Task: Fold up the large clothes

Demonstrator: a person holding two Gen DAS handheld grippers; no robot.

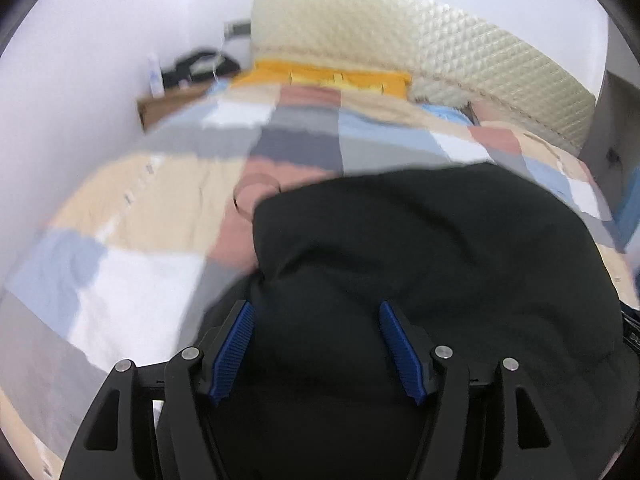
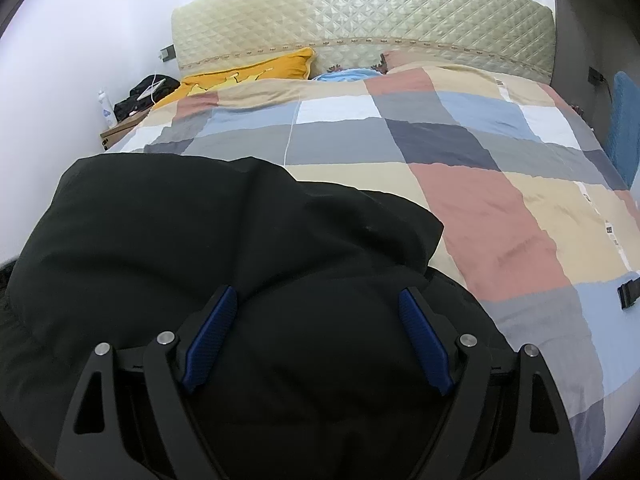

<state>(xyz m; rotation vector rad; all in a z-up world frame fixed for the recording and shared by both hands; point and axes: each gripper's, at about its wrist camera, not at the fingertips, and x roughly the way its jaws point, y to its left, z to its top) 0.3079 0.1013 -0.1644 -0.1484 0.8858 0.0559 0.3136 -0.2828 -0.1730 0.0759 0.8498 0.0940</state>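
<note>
A large black garment (image 1: 420, 248) lies bunched on the checked bedspread (image 1: 132, 200), near the foot of the bed. It also fills the lower left of the right wrist view (image 2: 180, 232). My left gripper (image 1: 316, 308) is open just above the garment's near part, its blue pads (image 1: 236, 344) wide apart with nothing between them. My right gripper (image 2: 316, 292) is open too, over the garment's near right part, blue pads (image 2: 424, 340) apart. The left wrist view is blurred by motion.
The checked bedspread (image 2: 460, 152) covers the bed up to a quilted cream headboard (image 2: 360, 12). A yellow pillow (image 2: 248, 72) and a pink one (image 2: 400, 58) lie at the head. A bedside table (image 2: 120, 128) with a bottle and black bag stands left. A black strap (image 2: 630, 294) lies at the right.
</note>
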